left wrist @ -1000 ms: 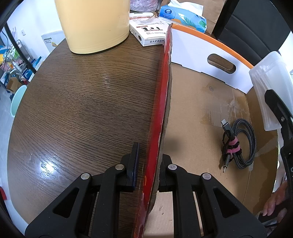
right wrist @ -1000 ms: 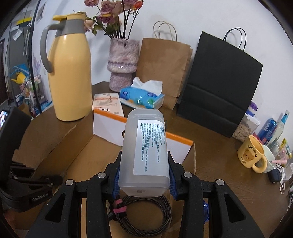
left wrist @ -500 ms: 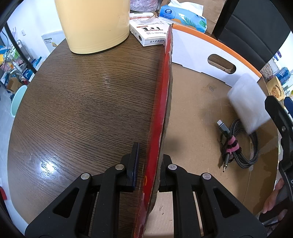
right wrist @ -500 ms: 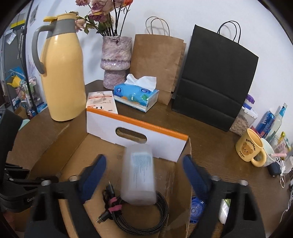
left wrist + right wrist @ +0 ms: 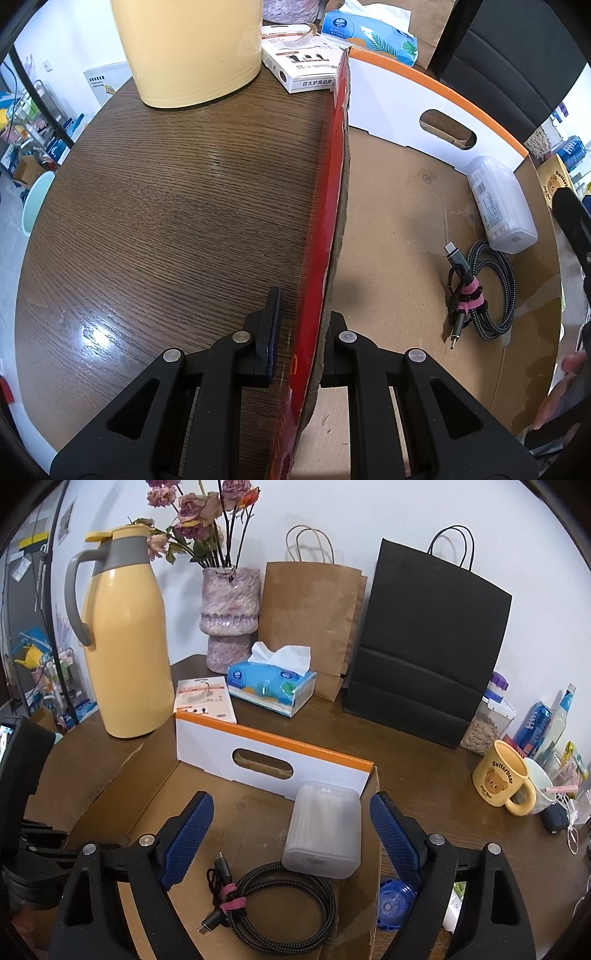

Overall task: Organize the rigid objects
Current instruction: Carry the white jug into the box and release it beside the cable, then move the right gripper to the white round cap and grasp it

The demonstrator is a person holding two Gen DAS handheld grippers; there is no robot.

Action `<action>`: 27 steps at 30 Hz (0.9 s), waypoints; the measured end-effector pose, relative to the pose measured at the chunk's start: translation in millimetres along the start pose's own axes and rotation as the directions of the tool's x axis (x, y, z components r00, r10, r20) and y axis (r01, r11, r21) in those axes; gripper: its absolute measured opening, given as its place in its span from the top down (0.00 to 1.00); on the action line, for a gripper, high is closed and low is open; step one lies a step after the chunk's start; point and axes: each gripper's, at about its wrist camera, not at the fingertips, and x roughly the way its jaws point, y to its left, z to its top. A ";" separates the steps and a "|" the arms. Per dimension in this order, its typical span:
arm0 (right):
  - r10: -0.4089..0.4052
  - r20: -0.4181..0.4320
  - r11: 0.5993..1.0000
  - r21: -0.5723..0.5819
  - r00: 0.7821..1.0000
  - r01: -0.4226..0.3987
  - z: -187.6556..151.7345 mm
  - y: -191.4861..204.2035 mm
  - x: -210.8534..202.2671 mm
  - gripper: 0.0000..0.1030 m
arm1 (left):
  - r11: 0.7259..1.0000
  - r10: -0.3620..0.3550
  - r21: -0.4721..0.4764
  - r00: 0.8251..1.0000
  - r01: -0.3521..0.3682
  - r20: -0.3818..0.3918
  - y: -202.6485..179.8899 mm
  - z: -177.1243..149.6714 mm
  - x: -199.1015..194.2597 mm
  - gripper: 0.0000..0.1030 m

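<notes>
While the left gripper [image 5: 295, 332] stays clamped on the red side wall of the cardboard box [image 5: 328, 221], pinching that flap between its two black fingers, the right gripper [image 5: 291, 834] hovers over the box with its blue-padded jaws spread wide. Those jaws have just been opening, and nothing is pressed between them: the frosted plastic container [image 5: 323, 836] lies on the box floor, in the far right corner, apart from both pads. One end sits against the white end panel with the orange rim [image 5: 266, 753], and its near end rests on or just touches the coiled braided cable [image 5: 280, 908], which is bundled with a pink tie and also lies on the box floor.

From the left wrist view the container [image 5: 500, 206] shows as a pale bottle-like shape lying on its side beside the cable [image 5: 480, 291].

The box stands on a dark wooden table [image 5: 166, 206]. Behind it are a yellow thermos jug [image 5: 122, 646], a small white carton [image 5: 205, 698], a blue tissue pack [image 5: 271, 688], a brown paper bag [image 5: 310, 624] and a black paper bag [image 5: 424, 653]. A yellow bear mug [image 5: 504, 775] stands off to the right.
</notes>
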 end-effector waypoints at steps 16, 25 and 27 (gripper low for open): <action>-0.021 0.054 0.995 0.102 0.998 0.015 -3.6 -31.8 -41.8 0.12 | 1.000 -0.007 -0.001 1.000 0.007 -0.006 1.2 0.7 2.1 0.89; -0.057 0.115 0.989 0.141 0.992 0.040 -22.3 -65.5 -94.0 0.12 | 1.000 -0.007 -0.002 1.000 0.007 -0.008 2.9 1.9 3.3 0.89; -0.075 0.129 0.990 0.126 0.989 0.059 -31.4 -70.9 -104.5 0.12 | 1.000 -0.006 -0.002 1.000 0.006 -0.007 3.3 2.0 3.5 0.89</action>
